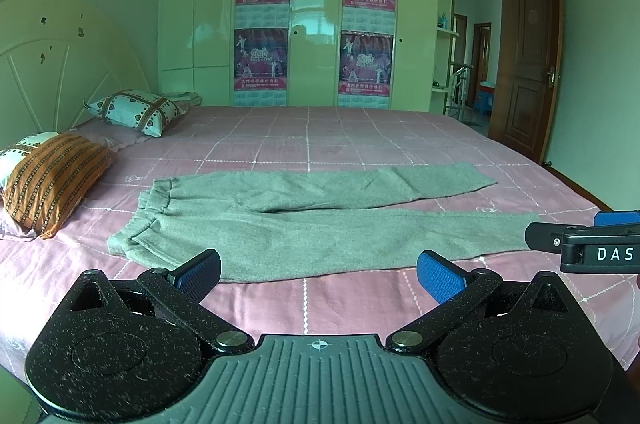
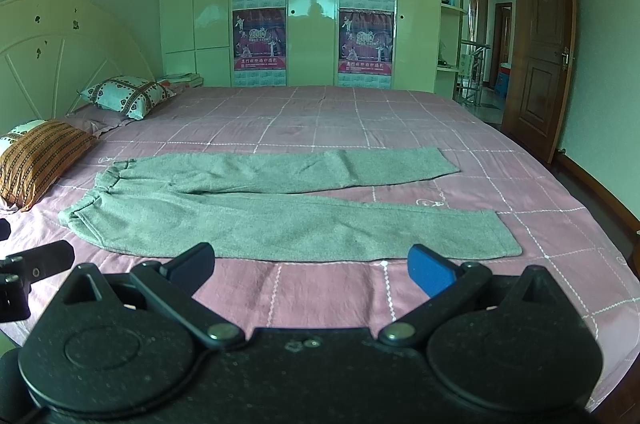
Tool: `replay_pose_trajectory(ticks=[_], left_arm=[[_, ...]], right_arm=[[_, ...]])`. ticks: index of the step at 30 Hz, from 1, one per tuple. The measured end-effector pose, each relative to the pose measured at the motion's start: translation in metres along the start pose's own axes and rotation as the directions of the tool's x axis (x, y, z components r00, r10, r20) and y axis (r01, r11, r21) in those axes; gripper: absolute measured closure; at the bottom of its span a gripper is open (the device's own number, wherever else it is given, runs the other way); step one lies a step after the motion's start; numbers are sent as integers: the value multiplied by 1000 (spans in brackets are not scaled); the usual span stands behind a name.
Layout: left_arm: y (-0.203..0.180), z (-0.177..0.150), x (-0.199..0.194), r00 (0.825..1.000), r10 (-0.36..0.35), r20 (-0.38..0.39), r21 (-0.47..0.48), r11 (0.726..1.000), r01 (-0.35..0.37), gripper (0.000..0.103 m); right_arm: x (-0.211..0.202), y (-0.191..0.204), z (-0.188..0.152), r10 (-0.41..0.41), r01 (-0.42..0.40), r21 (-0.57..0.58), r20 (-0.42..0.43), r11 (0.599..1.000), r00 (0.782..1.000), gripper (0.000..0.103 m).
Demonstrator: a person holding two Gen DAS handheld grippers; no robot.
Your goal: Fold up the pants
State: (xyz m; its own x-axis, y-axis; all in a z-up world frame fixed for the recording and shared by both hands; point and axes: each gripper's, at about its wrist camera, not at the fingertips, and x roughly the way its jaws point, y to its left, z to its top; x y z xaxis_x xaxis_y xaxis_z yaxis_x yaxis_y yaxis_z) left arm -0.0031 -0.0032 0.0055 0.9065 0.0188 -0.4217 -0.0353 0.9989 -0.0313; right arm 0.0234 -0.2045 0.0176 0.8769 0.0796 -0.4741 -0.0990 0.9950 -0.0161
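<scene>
Grey pants [image 1: 304, 224] lie flat and unfolded across the pink checked bed [image 1: 320, 140], waistband to the left, the two legs stretching right and slightly apart. The right wrist view shows the same pants [image 2: 280, 212] on the bed [image 2: 320, 112]. My left gripper [image 1: 320, 276] hovers open just in front of the near leg's edge, holding nothing. My right gripper [image 2: 312, 268] is also open and empty, a little short of the near leg. The right gripper's side [image 1: 584, 244] shows at the right edge of the left wrist view, by the near leg's cuff.
Patterned pillows [image 1: 52, 176] [image 1: 136, 110] lie at the left by the cream headboard [image 1: 60, 56]. A white wardrobe with posters [image 1: 304, 24] stands behind the bed. A brown door [image 1: 528, 64] stands open at the right. The bed's near edge runs under both grippers.
</scene>
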Motion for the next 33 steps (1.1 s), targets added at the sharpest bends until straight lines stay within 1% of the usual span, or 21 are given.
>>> replay_pose_trajectory(ticks=[4, 10, 14, 17, 21, 27, 30, 33], left_arm=[[-1, 0, 0, 1000, -1, -3, 1, 1000, 1, 0], [-4, -3, 4, 999, -3, -38, 2, 1000, 4, 0], [-4, -6, 6, 999, -8, -31, -8, 1000, 8, 0], [-4, -8, 8, 999, 33, -16, -19, 999, -33, 0], [0, -6, 21, 999, 24, -35, -44, 999, -26, 0], [-1, 0, 41, 997, 54, -49, -39, 998, -56, 0], [2, 9, 55, 997, 67, -49, -29, 997, -69, 0], [15, 23, 76, 996, 69, -56, -21, 997, -70, 0]], right_arm=[[-1, 0, 1, 0, 0, 0, 1, 1000, 1000, 6], [-3, 0, 0, 3, -3, 4, -3, 1000, 1000, 6], [-1, -1, 0, 11, -10, 6, -8, 1000, 1000, 6], [4, -4, -2, 15, -15, 5, -12, 1000, 1000, 6], [13, -7, -3, 9, -9, 1, -16, 1000, 1000, 6], [31, -12, 1, 5, -5, 5, -31, 1000, 1000, 6], [42, -15, 6, 14, -14, 9, -40, 1000, 999, 6], [56, -17, 15, 25, -25, 5, -43, 1000, 999, 6]])
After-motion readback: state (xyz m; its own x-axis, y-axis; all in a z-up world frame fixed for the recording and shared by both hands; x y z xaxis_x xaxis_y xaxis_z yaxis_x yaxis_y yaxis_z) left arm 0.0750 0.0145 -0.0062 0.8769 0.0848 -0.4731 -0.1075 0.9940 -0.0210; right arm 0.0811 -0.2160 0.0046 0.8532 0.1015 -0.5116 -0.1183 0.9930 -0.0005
